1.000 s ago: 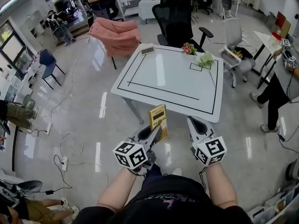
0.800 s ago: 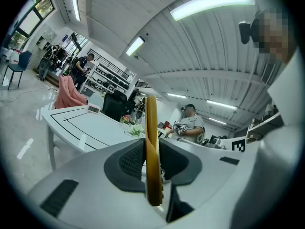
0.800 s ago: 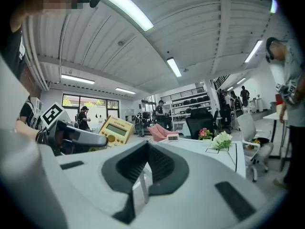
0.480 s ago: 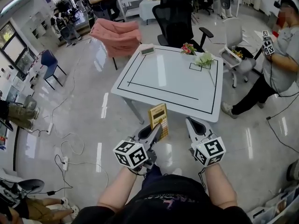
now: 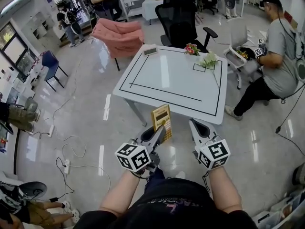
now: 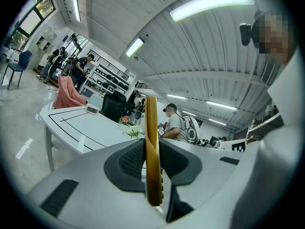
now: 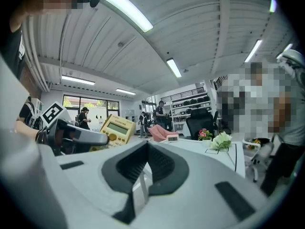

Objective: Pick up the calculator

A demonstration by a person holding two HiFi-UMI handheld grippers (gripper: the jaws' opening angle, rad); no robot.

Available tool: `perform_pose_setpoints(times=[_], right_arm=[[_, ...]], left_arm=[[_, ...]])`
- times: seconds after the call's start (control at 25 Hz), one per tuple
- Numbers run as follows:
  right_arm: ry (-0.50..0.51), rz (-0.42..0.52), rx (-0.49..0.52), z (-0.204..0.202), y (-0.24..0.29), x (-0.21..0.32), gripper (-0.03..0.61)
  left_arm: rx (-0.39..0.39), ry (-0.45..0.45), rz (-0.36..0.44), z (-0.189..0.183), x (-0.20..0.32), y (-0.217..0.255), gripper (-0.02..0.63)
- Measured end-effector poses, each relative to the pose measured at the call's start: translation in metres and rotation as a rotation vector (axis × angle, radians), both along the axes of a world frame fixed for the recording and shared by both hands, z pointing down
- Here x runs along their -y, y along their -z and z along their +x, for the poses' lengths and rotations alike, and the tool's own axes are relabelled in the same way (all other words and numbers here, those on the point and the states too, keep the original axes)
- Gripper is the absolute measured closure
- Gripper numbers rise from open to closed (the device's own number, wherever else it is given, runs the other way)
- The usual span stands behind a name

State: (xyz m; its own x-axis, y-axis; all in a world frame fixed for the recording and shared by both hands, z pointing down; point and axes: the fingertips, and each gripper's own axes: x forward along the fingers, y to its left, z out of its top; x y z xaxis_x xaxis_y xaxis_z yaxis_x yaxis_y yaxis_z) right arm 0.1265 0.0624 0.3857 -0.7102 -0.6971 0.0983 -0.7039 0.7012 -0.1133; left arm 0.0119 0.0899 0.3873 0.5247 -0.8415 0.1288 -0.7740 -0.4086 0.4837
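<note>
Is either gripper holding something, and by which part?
The left gripper clamps the yellow calculator by its lower end; the right gripper is shut and empty.

Glossy grey floor [image 5: 86,104] with loose cables [image 5: 71,144], white table [image 5: 157,87] marked with black lines. Black office chair [image 5: 178,13], pink-draped chair [image 5: 119,35], blue chair [image 5: 49,62] beyond it. Windows [image 5: 9,39] at left, tube lights [image 6: 209,4] on ribbed ceiling [image 6: 119,13].

The yellow calculator [image 5: 161,121] looks like hard smooth plastic, the white bench [image 5: 176,78] and the pale floor [image 5: 86,104] are shiny, and the pink cloth [image 5: 119,36] looks soft and matt.
</note>
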Motion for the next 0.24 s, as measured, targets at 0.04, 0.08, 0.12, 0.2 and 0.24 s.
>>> perform_pose_setpoints(times=[0.04,0.08,0.12,0.2,0.24], right_arm=[[0.0,0.0,0.0,0.0,0.0001,0.0002,0.577],[0.0,0.0,0.0,0.0,0.0001,0.0003,0.577],[0.0,-0.001,0.0,0.0001,0.0,0.0003,0.577],[0.0,-0.001,0.0,0.0008,-0.0004,0.0,0.577],[0.0,-0.001,0.0,0.0012,-0.0007,-0.0001,0.577]], left_arm=[[0.0,0.0,0.0,-0.0002,0.0001,0.0001,0.534],[0.0,0.001,0.0,-0.0003,0.0,0.0,0.534],[-0.002,0.002,0.0,-0.0004,-0.0001,-0.0001,0.534],[-0.004,0.004,-0.001,-0.0002,-0.0006,-0.0004,0.534],[-0.004,0.004,-0.001,0.0001,-0.0008,-0.0006,0.534]])
